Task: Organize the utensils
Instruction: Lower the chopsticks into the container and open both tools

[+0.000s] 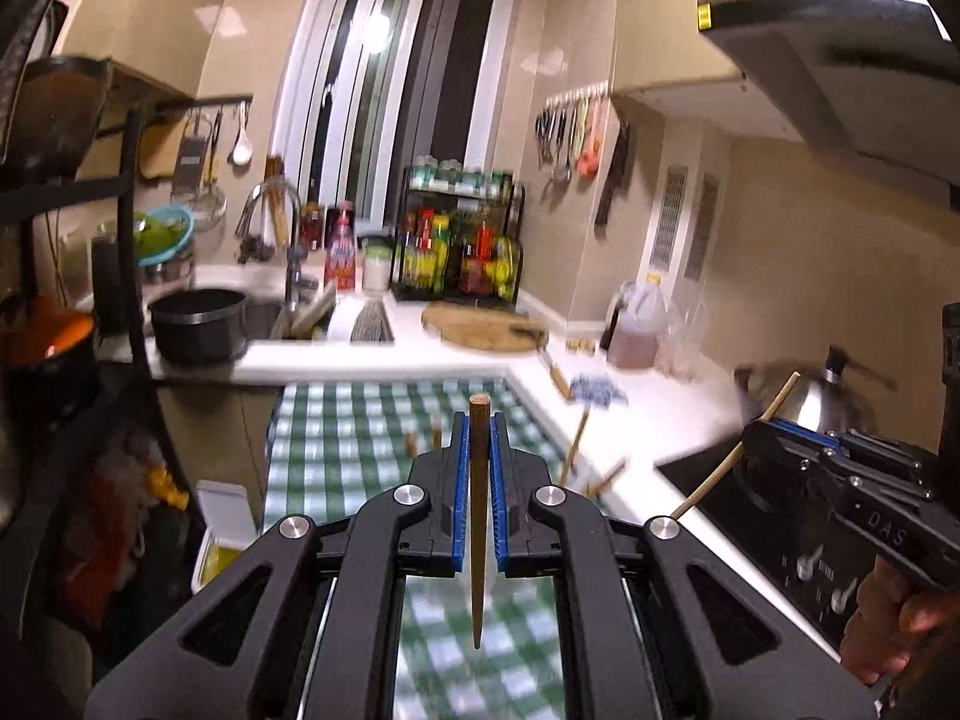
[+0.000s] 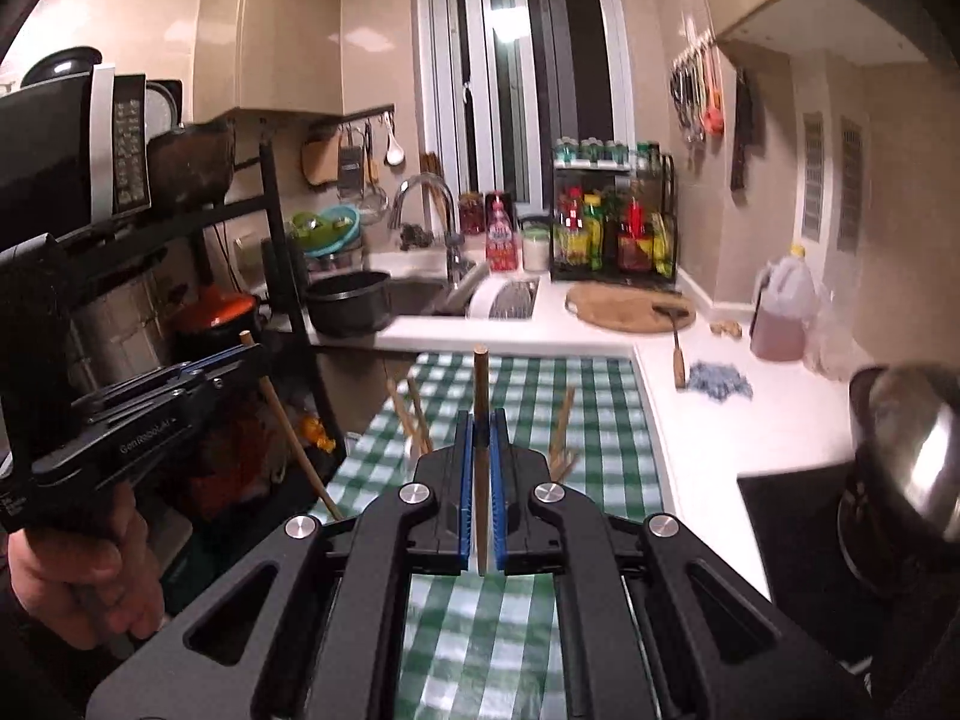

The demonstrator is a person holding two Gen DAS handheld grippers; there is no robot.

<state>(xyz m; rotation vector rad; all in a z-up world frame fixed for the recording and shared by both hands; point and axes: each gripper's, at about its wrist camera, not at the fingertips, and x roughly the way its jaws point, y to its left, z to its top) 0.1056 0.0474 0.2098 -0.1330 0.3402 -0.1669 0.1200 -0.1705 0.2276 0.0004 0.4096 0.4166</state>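
Note:
My left gripper [image 1: 479, 420] is shut on a brown chopstick [image 1: 478, 516] that runs along the fingers, held above the green checked cloth [image 1: 348, 444]. My right gripper [image 2: 480, 420] is shut on another brown chopstick [image 2: 480, 384], held upright over the same cloth [image 2: 540, 396]. In the left wrist view the right gripper [image 1: 762, 426] shows at the right with its pale chopstick [image 1: 738, 450]. In the right wrist view the left gripper [image 2: 240, 354] shows at the left with its chopstick [image 2: 288, 426]. Several more chopsticks [image 2: 414, 414] stand blurred on the cloth ahead.
A white counter [image 2: 720, 420] runs right, with a knife [image 2: 678, 354], blue cloth [image 2: 720, 384], oil jug [image 2: 780, 312], round cutting board [image 2: 630, 306] and steel pot [image 2: 906, 456]. Sink, black pot [image 2: 348, 300] and spice rack [image 2: 612, 234] lie behind. A shelf rack [image 2: 180, 228] stands left.

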